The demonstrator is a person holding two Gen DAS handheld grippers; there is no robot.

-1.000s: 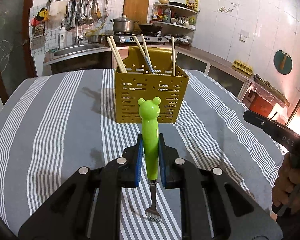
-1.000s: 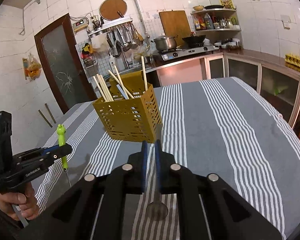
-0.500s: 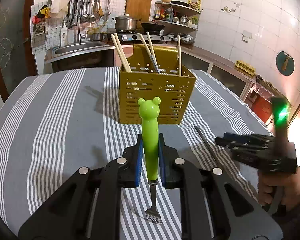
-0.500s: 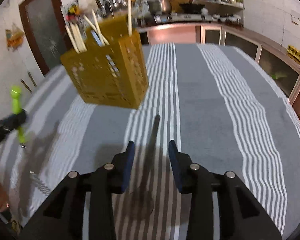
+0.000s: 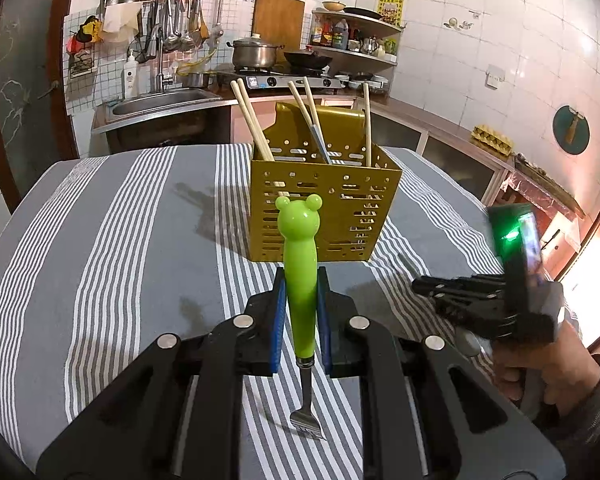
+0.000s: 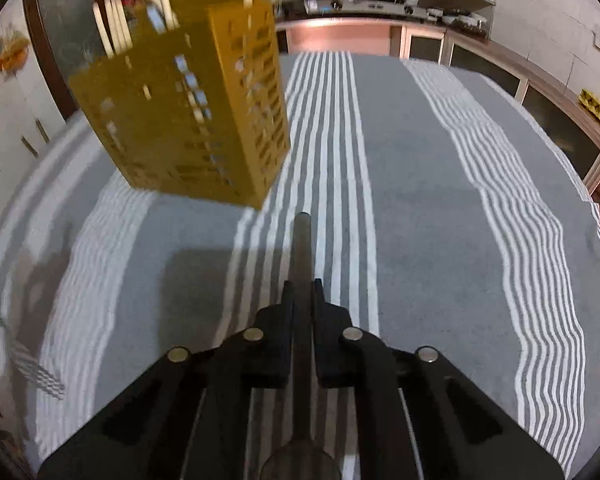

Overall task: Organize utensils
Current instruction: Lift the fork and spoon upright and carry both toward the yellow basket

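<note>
The left gripper (image 5: 301,312) is clamped on the green handle of a fork (image 5: 300,280), its blue pads pressing both sides of the handle below the bear-shaped top. The fork stands upright with its tines down near the cloth (image 5: 140,240); whether the tines touch the cloth cannot be told, since they sit low between the gripper's black arms. Behind the fork stands the yellow caddy (image 5: 324,208) on the striped cloth, holding chopsticks (image 5: 252,124) and one grey-handled utensil whose lower parts are hidden by the perforated wall. At the right edge of the left wrist view the right gripper (image 5: 452,292) shows side-on and blurred, with the right hand (image 5: 540,376) partly cut off by the frame; its fingertips cannot be separated there. In the right wrist view the right gripper (image 6: 301,300) has its jaws closed tight on a dark handle, probably that of a spoon (image 6: 302,264), which runs forward between the fingers and ends short of the caddy (image 6: 188,112). The rounded end of the spoon lies beneath the gripper body and is only a dim shape at the bottom edge. The caddy there is smeared by motion blur, its top and the chopstick ends cut off by the frame. At the far left edge a blurred patch of fork tines (image 6: 36,376) shows.
</note>
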